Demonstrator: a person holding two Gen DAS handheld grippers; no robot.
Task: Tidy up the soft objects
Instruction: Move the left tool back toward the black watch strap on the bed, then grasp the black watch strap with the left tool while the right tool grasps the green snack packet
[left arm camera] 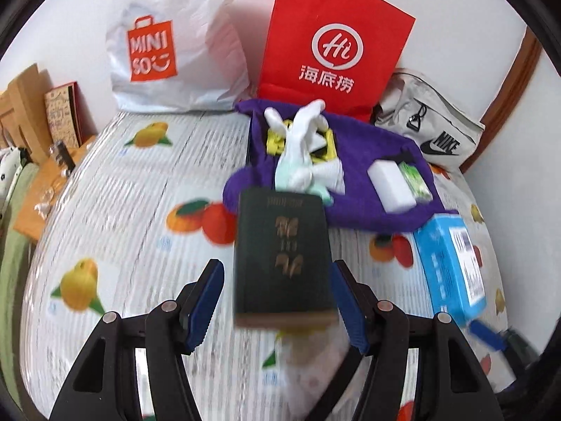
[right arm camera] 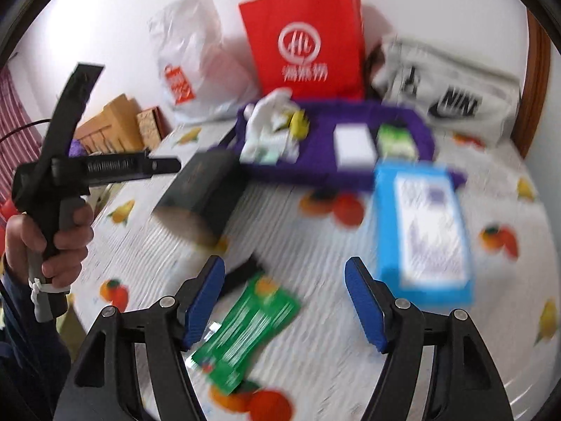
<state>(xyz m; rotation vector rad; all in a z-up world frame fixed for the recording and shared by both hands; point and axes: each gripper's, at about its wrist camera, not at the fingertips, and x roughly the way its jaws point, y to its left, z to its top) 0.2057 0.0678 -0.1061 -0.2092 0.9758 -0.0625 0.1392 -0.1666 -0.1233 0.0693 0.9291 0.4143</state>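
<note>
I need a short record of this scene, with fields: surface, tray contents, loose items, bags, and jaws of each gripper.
surface: fruit-print cloth
tray: purple tray holds white gloves, a white block, a green packet
loose items: dark book, blue box, green sachet
bags: white bag, red bag, grey bag
left gripper: jaws open, either side of the book, left pad clear of it
right gripper: jaws open, nothing held
</note>
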